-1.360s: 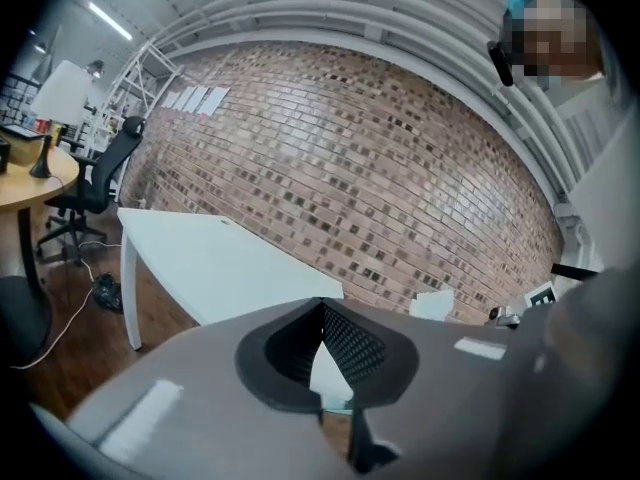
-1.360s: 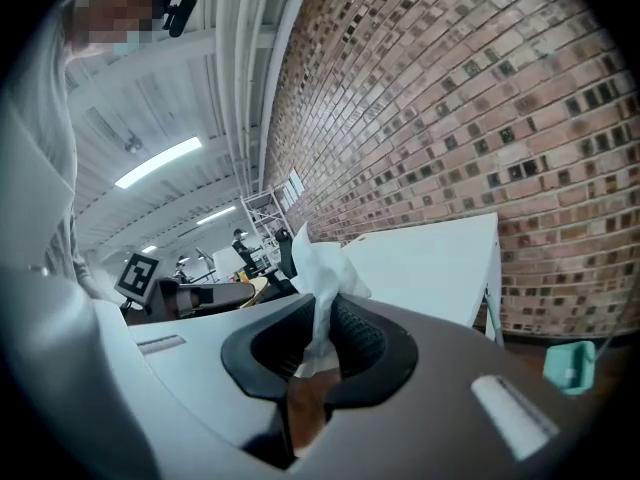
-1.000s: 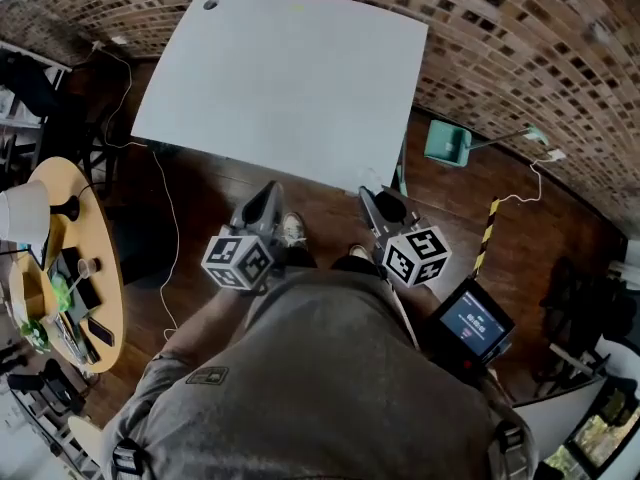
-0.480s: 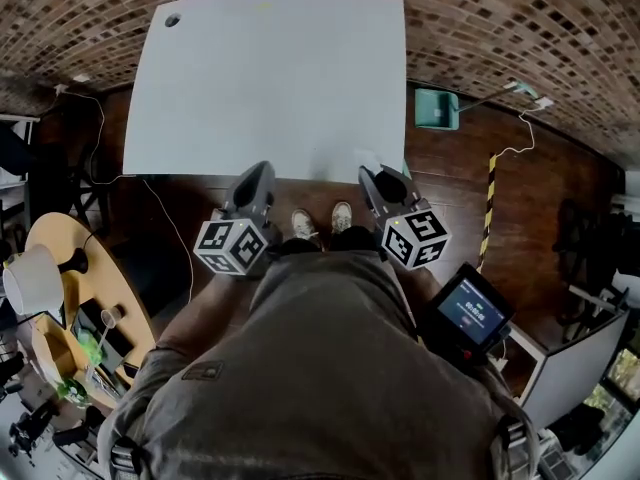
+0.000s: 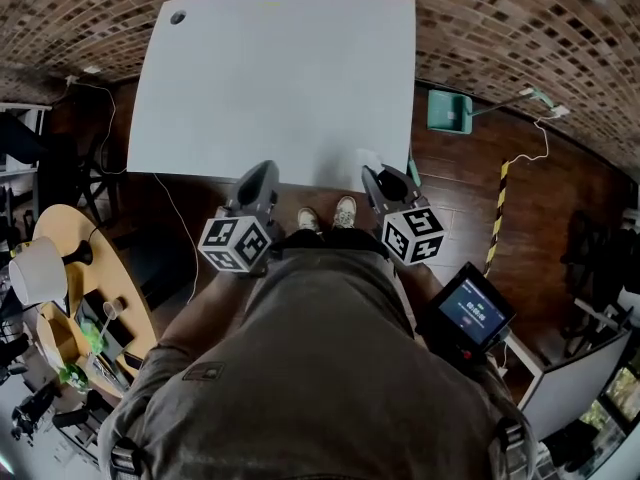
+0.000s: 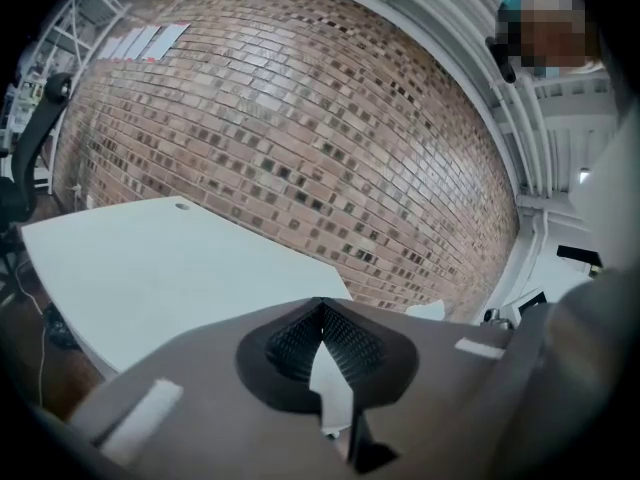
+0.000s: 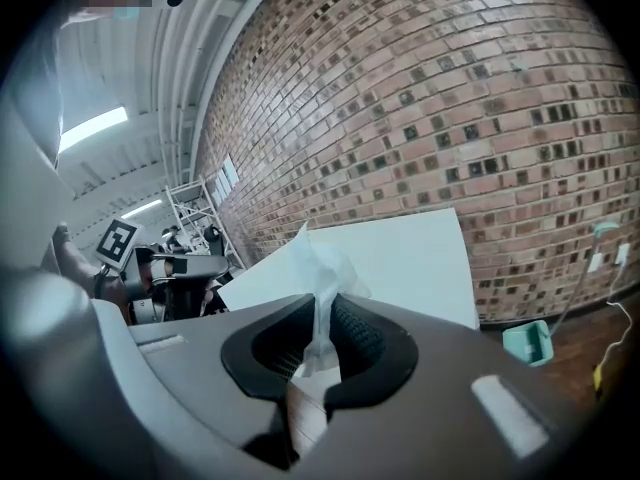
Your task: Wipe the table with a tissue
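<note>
A bare white table [image 5: 280, 78] fills the upper middle of the head view. Both grippers hover at its near edge. My right gripper [image 5: 372, 173] is shut on a white tissue [image 5: 367, 157], which sticks up crumpled from between the ribbed pads [image 7: 322, 268] in the right gripper view, with the table [image 7: 400, 258] beyond it. My left gripper [image 5: 262, 171] is shut with nothing in it; its pads meet at the tips [image 6: 320, 308]. In the left gripper view the table [image 6: 150, 268] stretches away to the left, and the tissue [image 6: 425, 311] peeks in at the right.
A brick wall [image 5: 520, 38] backs the table. A teal dustpan [image 5: 449, 110] and cables lie on the wooden floor to the right. A round wooden side table [image 5: 60, 318] with clutter stands at the left. A screen device [image 5: 470, 316] hangs by the person's right hip.
The person has stepped up to the table, so its near edge now lies just beyond both grippers. Both grippers stay shut, the right one still on the tissue.
</note>
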A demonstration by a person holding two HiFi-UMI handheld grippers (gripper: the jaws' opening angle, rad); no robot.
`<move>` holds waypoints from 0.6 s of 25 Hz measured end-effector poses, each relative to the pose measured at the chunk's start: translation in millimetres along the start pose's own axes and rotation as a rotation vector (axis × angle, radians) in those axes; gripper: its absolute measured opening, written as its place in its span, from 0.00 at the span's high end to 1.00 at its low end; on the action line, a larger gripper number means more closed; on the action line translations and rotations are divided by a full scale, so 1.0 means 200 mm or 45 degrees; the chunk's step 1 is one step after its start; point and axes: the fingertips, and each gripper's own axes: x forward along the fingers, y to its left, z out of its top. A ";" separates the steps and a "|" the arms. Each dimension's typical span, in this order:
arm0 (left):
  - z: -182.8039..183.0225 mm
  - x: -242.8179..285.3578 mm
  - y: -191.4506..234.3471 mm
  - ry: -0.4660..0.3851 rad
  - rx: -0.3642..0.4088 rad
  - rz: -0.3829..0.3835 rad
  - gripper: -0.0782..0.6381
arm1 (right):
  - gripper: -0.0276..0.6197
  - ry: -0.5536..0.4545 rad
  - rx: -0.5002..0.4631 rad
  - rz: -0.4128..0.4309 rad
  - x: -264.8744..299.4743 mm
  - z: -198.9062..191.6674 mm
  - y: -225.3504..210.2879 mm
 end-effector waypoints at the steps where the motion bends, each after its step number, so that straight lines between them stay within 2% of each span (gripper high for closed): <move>1: 0.00 0.01 0.01 0.002 -0.002 0.010 0.89 | 0.87 0.009 0.001 -0.001 0.01 -0.01 -0.02; 7: -0.02 0.07 0.09 0.055 -0.007 0.018 0.89 | 0.87 0.088 0.013 -0.059 0.08 -0.10 -0.08; 11: -0.06 0.15 0.11 0.130 0.009 -0.052 0.89 | 0.87 0.160 -0.009 -0.137 0.13 -0.16 -0.11; 15: -0.09 0.21 0.13 0.209 0.040 -0.113 0.89 | 0.87 0.286 -0.032 -0.199 0.18 -0.27 -0.13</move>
